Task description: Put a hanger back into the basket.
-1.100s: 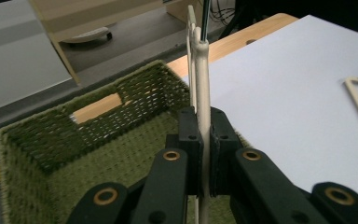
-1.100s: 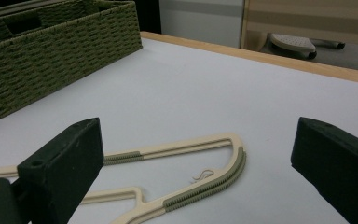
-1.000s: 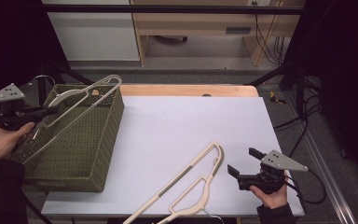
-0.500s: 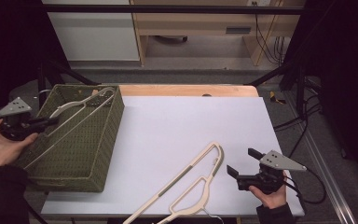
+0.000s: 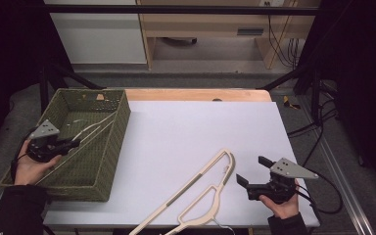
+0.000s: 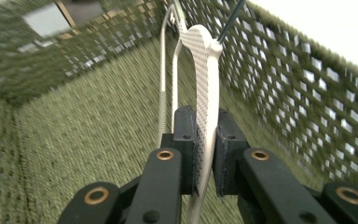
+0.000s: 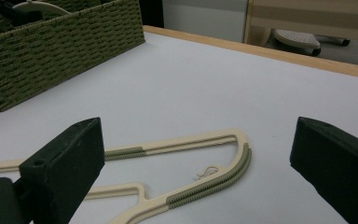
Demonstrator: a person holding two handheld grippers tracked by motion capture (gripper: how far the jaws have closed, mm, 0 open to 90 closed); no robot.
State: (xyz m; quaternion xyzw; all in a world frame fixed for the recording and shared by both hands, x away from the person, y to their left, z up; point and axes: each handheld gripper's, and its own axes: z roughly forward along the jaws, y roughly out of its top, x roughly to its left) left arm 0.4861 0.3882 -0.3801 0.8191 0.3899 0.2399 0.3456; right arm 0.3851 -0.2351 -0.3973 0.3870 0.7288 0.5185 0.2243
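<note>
The left gripper (image 5: 71, 143) sits low inside the green woven basket (image 5: 108, 147), with its jaws clamped narrowly on a cream hanger (image 6: 205, 93) that stands on edge between the pads; in the left gripper view the hanger's ribbed cream bar runs straight ahead from the jaws and curves up toward the basket's far wall, with the latticed side wall close on the gripper's right. The jaws have just been easing apart a little, though the hanger is still caught between them, the left pad touching it (the right pad looks a hair off, hard to tell). From the high view the held hanger (image 5: 85, 132) slants ahead of the gripper across the basket floor, and the person's left hand (image 5: 32, 164) grips the tool at the basket's near rim. The right gripper (image 5: 248, 172) rests near the front edge of the white table (image 5: 200, 127) in the person's right hand (image 5: 279, 203), jaws spread wide with nothing between them. A second cream hanger (image 7: 196, 158) lies flat on the table just ahead of those open jaws, its grey-green grip strips (image 7: 209, 184) facing up, apart from both pads; the basket stands well beyond it to the gripper's left.
</note>
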